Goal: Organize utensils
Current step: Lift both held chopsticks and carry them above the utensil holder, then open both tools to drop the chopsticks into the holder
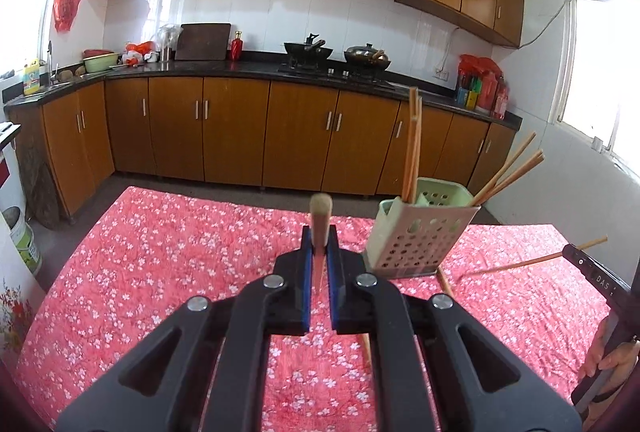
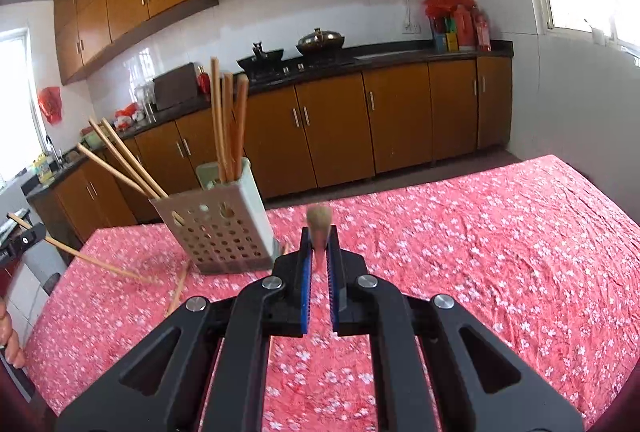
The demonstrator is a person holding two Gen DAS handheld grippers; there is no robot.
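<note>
A pale green perforated utensil holder (image 1: 420, 236) stands on the red floral tablecloth (image 1: 160, 252) with several wooden chopsticks (image 1: 412, 144) in it; it also shows in the right wrist view (image 2: 224, 228). My left gripper (image 1: 320, 244) is shut on a wooden chopstick (image 1: 321, 220), left of the holder. My right gripper (image 2: 319, 244) is shut on another chopstick (image 2: 319, 224), right of the holder. The right-held chopstick shows at the left view's right edge (image 1: 532, 262); the left-held one shows in the right view (image 2: 88, 258). A loose chopstick (image 1: 445, 282) lies beside the holder.
Beyond the table run brown kitchen cabinets (image 1: 240, 128) with a black counter, two woks on a stove (image 1: 308, 52), a range hood and bottles (image 1: 484, 84). The table's far edge (image 1: 240, 198) drops to grey floor. Windows are at the left and the right.
</note>
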